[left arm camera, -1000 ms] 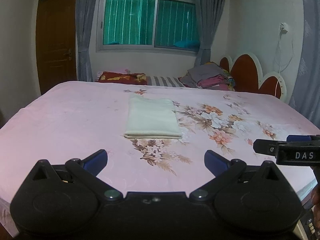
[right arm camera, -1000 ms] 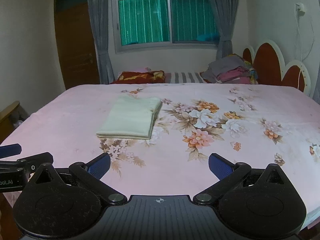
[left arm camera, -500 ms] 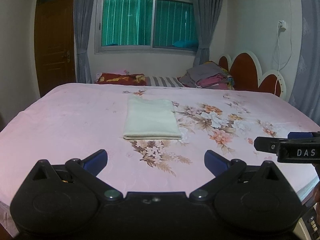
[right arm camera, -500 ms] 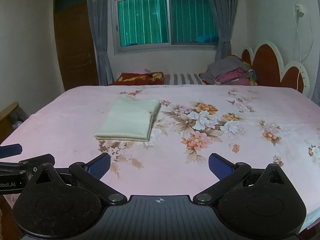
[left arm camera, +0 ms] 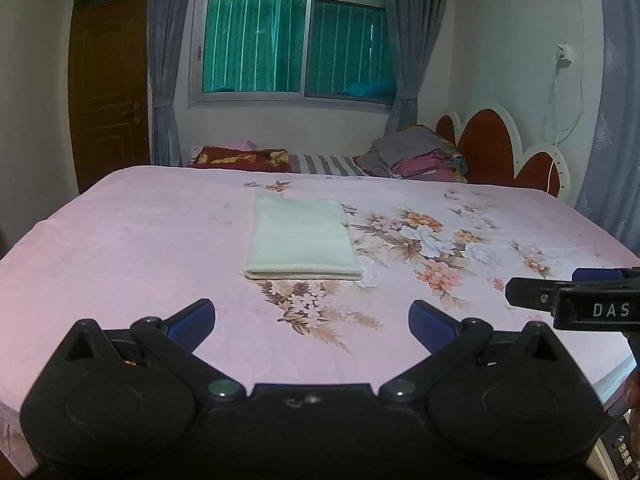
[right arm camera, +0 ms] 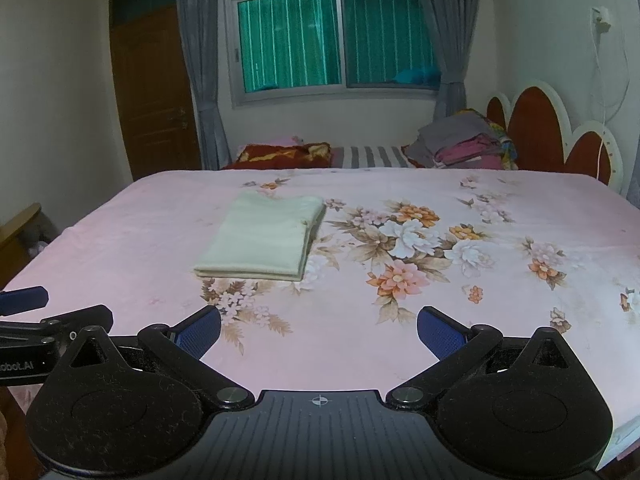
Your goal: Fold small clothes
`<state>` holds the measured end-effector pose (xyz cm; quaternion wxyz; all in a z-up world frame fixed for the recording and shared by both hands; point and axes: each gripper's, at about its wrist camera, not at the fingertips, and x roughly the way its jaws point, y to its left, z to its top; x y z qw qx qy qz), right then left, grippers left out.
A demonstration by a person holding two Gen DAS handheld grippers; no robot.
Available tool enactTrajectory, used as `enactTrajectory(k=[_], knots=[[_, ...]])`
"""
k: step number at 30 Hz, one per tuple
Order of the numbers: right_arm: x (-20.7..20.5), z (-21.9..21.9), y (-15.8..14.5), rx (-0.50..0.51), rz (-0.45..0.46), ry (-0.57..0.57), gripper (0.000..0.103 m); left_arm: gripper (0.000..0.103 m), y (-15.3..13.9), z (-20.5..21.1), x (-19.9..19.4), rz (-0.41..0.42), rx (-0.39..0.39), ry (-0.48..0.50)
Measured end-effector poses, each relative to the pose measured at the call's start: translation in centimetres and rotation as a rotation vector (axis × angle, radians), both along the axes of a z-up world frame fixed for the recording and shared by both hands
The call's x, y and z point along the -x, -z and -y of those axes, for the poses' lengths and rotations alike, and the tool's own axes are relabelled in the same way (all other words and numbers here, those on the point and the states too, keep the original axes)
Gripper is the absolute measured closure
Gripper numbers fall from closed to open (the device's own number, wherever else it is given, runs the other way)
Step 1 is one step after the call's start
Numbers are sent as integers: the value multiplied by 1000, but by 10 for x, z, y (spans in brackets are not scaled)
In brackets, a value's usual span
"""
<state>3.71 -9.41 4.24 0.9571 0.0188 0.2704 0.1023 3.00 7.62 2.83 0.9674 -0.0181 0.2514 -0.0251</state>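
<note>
A pale cream garment [left arm camera: 301, 238] lies folded into a neat rectangle on the pink floral bedsheet [left arm camera: 140, 232], near the middle of the bed. It also shows in the right wrist view [right arm camera: 262, 238]. My left gripper [left arm camera: 312, 322] is open and empty, held back over the bed's near edge, well short of the garment. My right gripper [right arm camera: 319, 330] is open and empty too, beside the left one. The right gripper's side shows at the right of the left wrist view [left arm camera: 576, 300].
A pile of folded clothes [left arm camera: 416, 156] and a red patterned pillow [left arm camera: 244, 158] sit at the far side. A red and white headboard [left arm camera: 504, 148] stands at the right. A wooden door [left arm camera: 108, 92] is at the far left.
Both grippers have drawn back slightly and risen a little; the folded garment lies unmoved. Both stay open.
</note>
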Motion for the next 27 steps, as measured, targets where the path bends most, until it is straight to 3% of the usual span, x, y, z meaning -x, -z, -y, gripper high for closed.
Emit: enactTrajectory(k=[27], knots=[[1, 0, -1, 2, 4, -1, 0, 1, -2, -6, 1, 18, 4, -1]])
